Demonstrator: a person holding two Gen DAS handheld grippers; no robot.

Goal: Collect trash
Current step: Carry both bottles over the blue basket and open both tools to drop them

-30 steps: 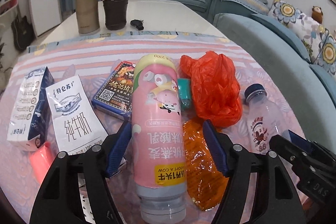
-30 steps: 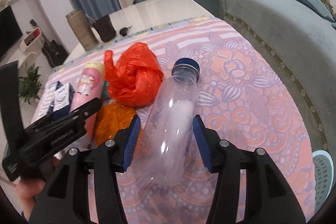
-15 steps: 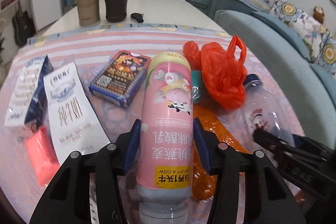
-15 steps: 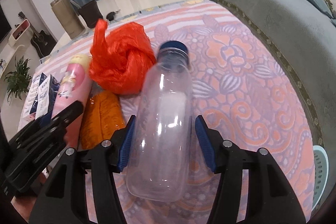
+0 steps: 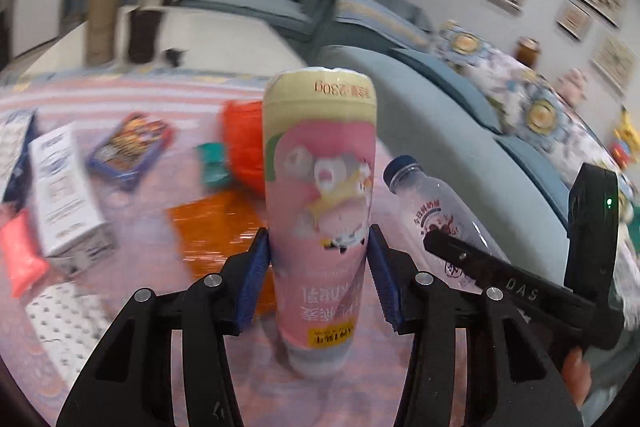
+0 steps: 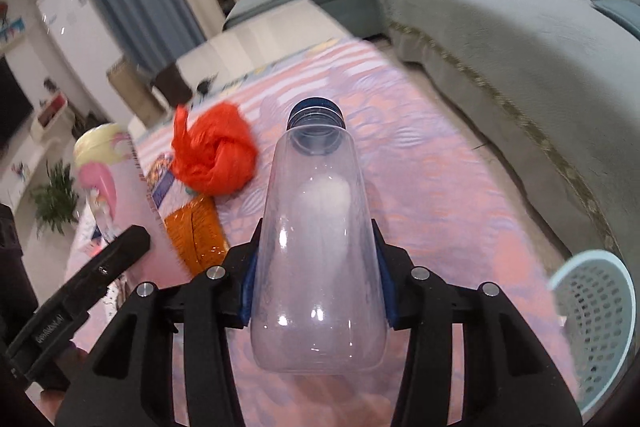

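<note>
Left gripper (image 5: pixel 318 277) clamps the pink bottle (image 5: pixel 320 195) while the right gripper (image 6: pixel 316 279), jaws closing, squeezes the clear bottle (image 6: pixel 318 227), both lifted off the table (image 6: pixel 440 195) for carrying to the basket (image 6: pixel 596 311).

2 bottles (image 5: pixel 320 195) (image 6: pixel 316 239), 2 cartons (image 5: pixel 64 203), 1 red bag (image 6: pixel 214 157), 1 basket (image 6: pixel 596 323).

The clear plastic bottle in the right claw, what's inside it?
The clear plastic bottle looks empty: no liquid shows through its wall, only a pale patch, probably its label's back. Its blue cap is on. The pads cover parts of its sides.
</note>
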